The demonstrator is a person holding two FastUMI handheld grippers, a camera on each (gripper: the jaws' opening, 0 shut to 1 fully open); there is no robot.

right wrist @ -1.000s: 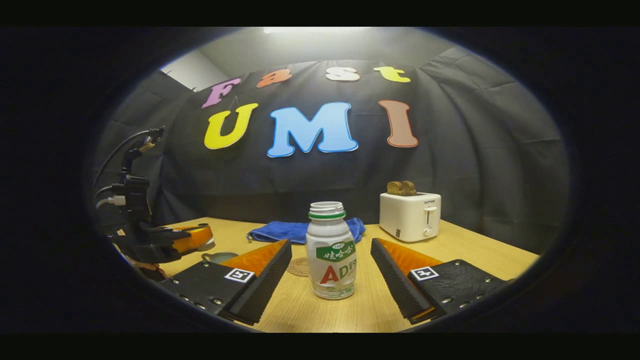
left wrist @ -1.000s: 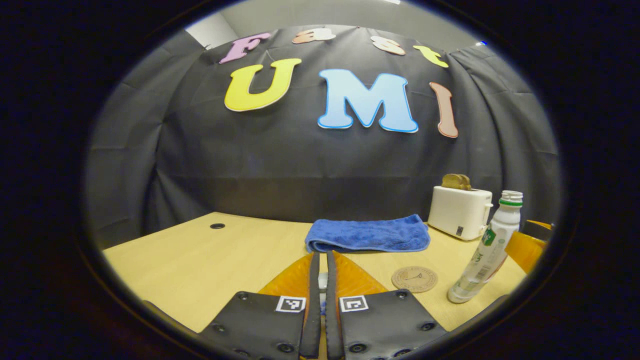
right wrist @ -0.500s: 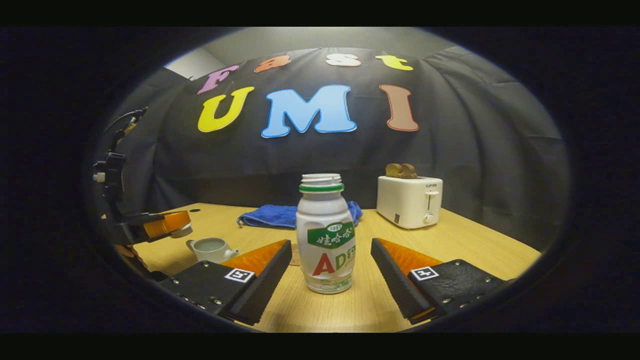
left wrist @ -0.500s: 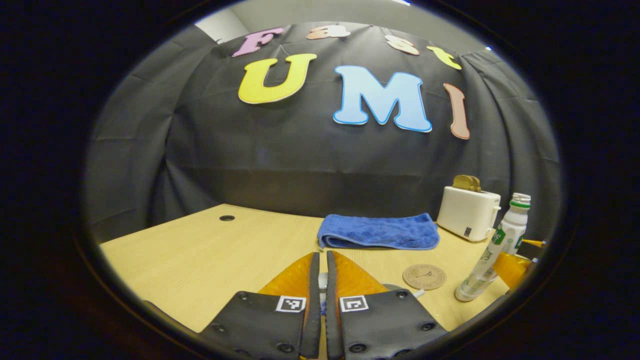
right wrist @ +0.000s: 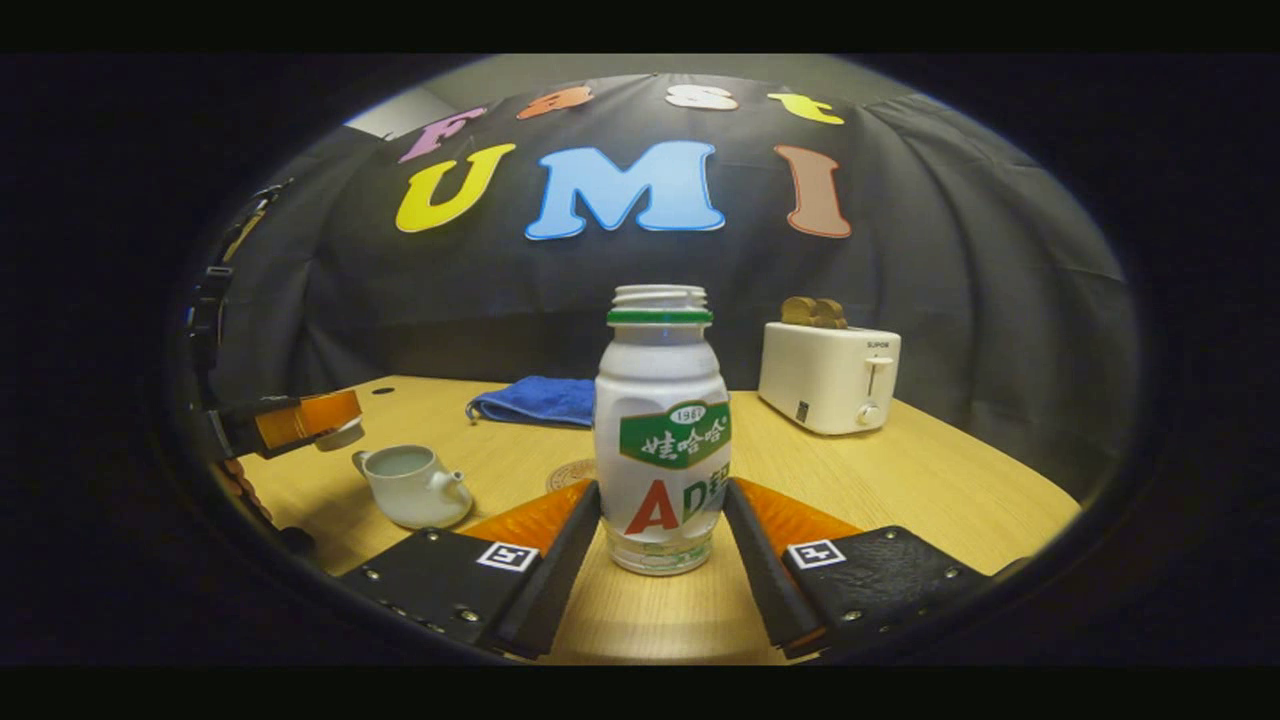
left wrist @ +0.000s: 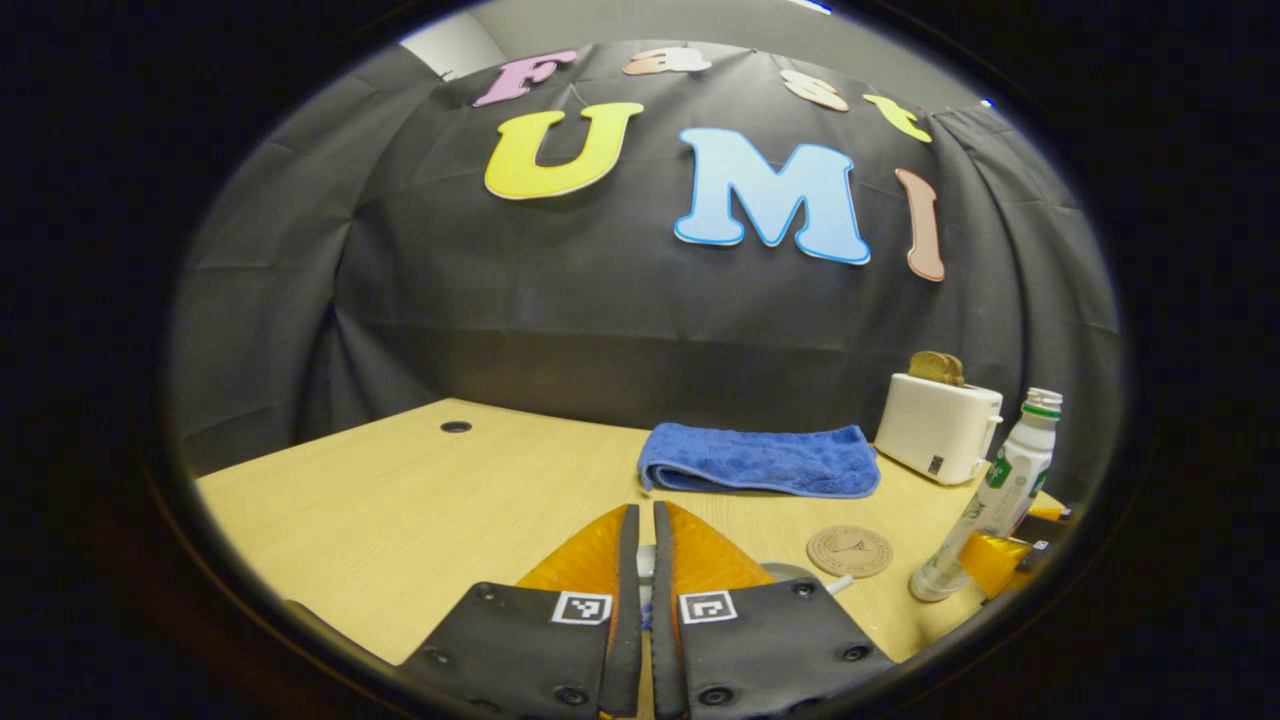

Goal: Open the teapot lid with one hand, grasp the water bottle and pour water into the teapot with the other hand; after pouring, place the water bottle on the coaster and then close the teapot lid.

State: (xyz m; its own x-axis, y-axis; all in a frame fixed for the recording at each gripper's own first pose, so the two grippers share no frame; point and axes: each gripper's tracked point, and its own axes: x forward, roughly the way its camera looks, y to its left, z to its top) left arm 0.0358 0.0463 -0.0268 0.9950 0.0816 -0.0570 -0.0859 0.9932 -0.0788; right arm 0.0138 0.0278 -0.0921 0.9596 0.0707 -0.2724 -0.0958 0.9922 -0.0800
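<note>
The white water bottle (right wrist: pixel 660 440), uncapped, stands on the wooden table (right wrist: pixel 900 480) between the fingers of my right gripper (right wrist: pixel 662 490), and both fingers press on its lower sides. The pale teapot (right wrist: pixel 405 485) sits open to the left. Above and left of it, my left gripper (right wrist: pixel 300 420) holds the teapot lid (right wrist: pixel 340 435) in the air. In the left gripper view my left gripper (left wrist: pixel 641 510) is shut, with a sliver of the lid (left wrist: pixel 646 565) between its fingers. The round coaster (left wrist: pixel 850 550) lies left of the bottle (left wrist: pixel 1000 490).
A folded blue towel (left wrist: pixel 760 460) lies at the back of the table. A white toaster (right wrist: pixel 828 375) with toast in it stands at the back right. A small cable hole (left wrist: pixel 456 427) sits far left in the tabletop.
My right gripper moved forward around the bottle and its fingers closed onto it. My left gripper carried the lid up and away from the teapot.
</note>
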